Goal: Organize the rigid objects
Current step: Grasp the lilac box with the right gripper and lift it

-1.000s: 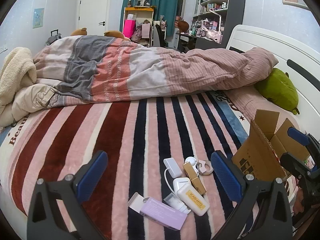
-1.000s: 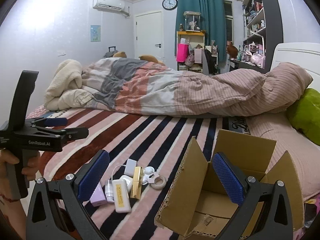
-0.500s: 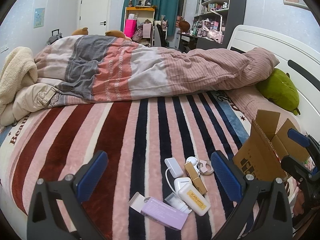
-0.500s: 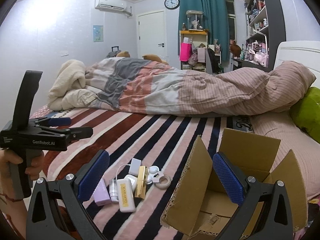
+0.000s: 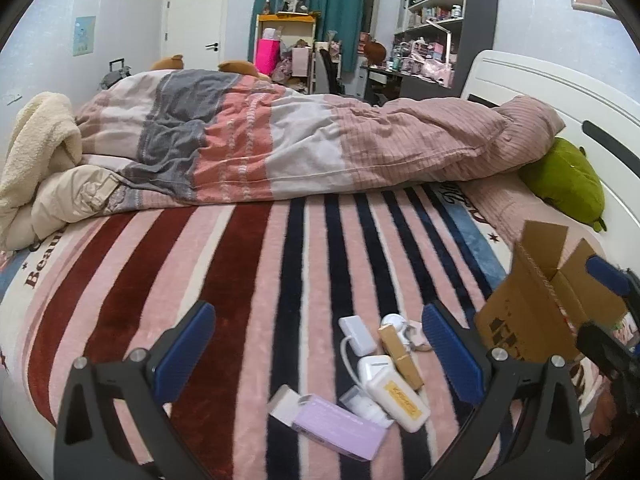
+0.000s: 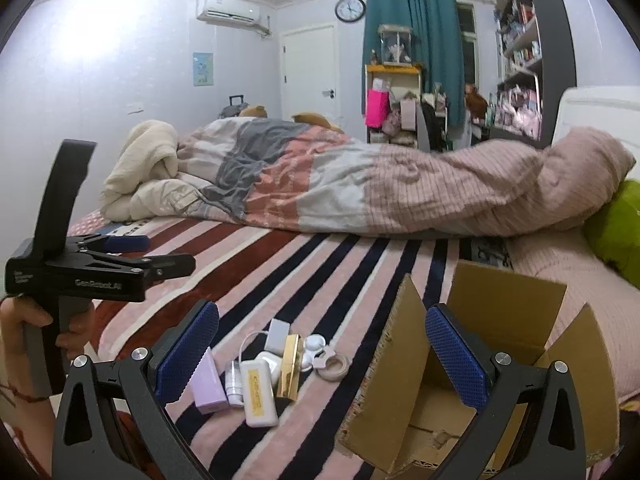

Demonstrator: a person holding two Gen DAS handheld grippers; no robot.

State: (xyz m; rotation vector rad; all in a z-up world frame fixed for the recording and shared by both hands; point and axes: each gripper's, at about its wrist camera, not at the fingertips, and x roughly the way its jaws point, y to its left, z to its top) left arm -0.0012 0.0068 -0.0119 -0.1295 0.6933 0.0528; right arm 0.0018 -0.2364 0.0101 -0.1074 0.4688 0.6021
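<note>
A striped blanket (image 5: 280,264) in pink, dark red and navy is covering the bed, with the letters "Bea" showing on its pale left border. A rumpled quilt (image 5: 304,140) is lying across the far side. At the right, an open cardboard box (image 6: 500,344) is sitting on the blanket with its flaps standing up; black print on its outer side is too cut off to read.

The left gripper (image 5: 316,356) is hanging over the blanket with its blue-padded jaws spread wide and nothing between them. The right gripper (image 6: 320,356) is likewise gaping and empty, one finger in front of the box. In the right wrist view the left tool's black body is carrying white lettering, apparently "GenRobot.AI".

Just left of the box, small items are lying in a close cluster: a lilac box (image 5: 340,432), a cream bottle (image 5: 396,396) bearing a yellow label with unreadable writing, a gold box (image 6: 289,366), a white adapter (image 5: 357,334) with its cable, and a tape ring (image 6: 334,366).
</note>
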